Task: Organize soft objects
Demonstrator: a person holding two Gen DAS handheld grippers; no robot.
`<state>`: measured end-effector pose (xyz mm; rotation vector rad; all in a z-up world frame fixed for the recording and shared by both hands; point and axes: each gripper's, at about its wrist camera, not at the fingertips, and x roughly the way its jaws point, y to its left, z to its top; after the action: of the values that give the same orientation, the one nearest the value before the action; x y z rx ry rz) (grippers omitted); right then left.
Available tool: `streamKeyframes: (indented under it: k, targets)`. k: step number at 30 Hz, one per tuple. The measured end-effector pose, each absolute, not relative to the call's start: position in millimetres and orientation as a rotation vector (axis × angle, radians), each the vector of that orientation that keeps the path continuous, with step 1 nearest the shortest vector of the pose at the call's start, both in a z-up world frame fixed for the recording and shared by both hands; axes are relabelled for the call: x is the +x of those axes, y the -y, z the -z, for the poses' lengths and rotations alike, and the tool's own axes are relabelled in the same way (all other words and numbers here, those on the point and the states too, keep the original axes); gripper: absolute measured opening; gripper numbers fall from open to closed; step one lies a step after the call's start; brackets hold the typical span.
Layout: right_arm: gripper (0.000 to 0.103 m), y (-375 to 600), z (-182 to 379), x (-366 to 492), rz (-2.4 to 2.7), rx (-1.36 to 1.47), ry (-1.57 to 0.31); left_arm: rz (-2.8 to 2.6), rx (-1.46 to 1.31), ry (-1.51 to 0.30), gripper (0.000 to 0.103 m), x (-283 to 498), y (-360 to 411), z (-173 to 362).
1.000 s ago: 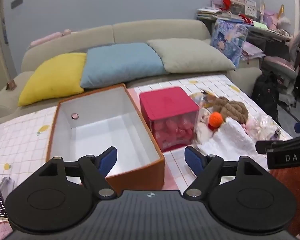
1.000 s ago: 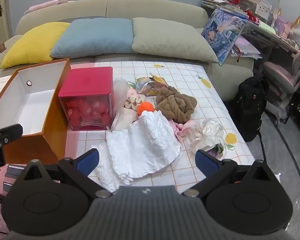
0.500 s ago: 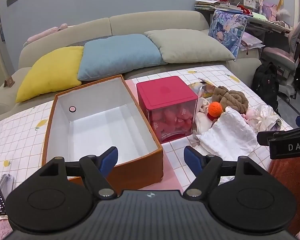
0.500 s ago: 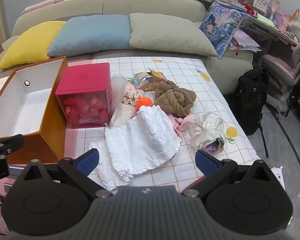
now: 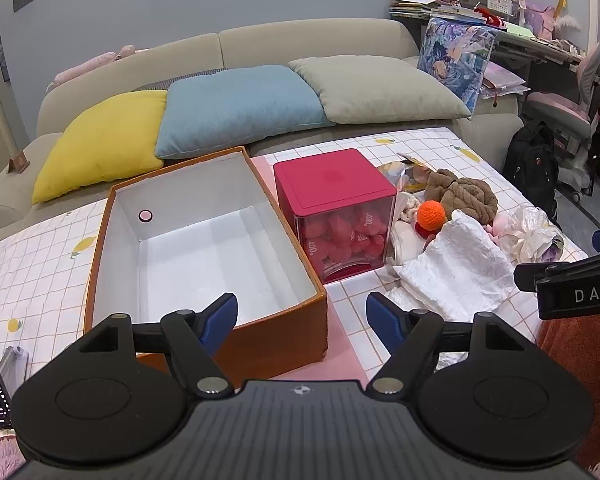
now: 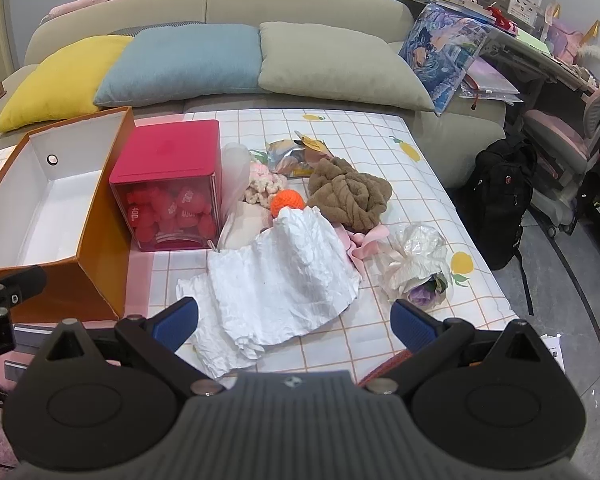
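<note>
Both the left gripper (image 5: 302, 314) and right gripper (image 6: 294, 318) are hovering with fingers spread, gripping nothing. Beyond them, the white cloth (image 6: 276, 280), brown knit bundle (image 6: 348, 194) and orange ball (image 6: 287, 202) are lying heaped on the table (image 6: 380, 136), while the orange box (image 5: 204, 256) is sitting empty; sorting looks unstarted.

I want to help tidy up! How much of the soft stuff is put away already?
Nothing looks put away yet: the orange cardboard box with the white inside is bare. Both the left gripper and the right gripper are open and hold nothing. Left on the table: the crumpled white cloth, the brown knitted bundle, the orange crochet ball and more.
</note>
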<state>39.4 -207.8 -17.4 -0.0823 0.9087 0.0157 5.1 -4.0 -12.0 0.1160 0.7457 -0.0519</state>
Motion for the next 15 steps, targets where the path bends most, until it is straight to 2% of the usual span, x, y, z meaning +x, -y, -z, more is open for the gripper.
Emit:
streamKeyframes:
  k: [15]
  targets:
    - [0.1, 206.4, 18.6, 39.1, -0.014, -0.087, -0.92, 0.05, 0.115, -0.75, 0.086, 5.0, 2.3, 13.0]
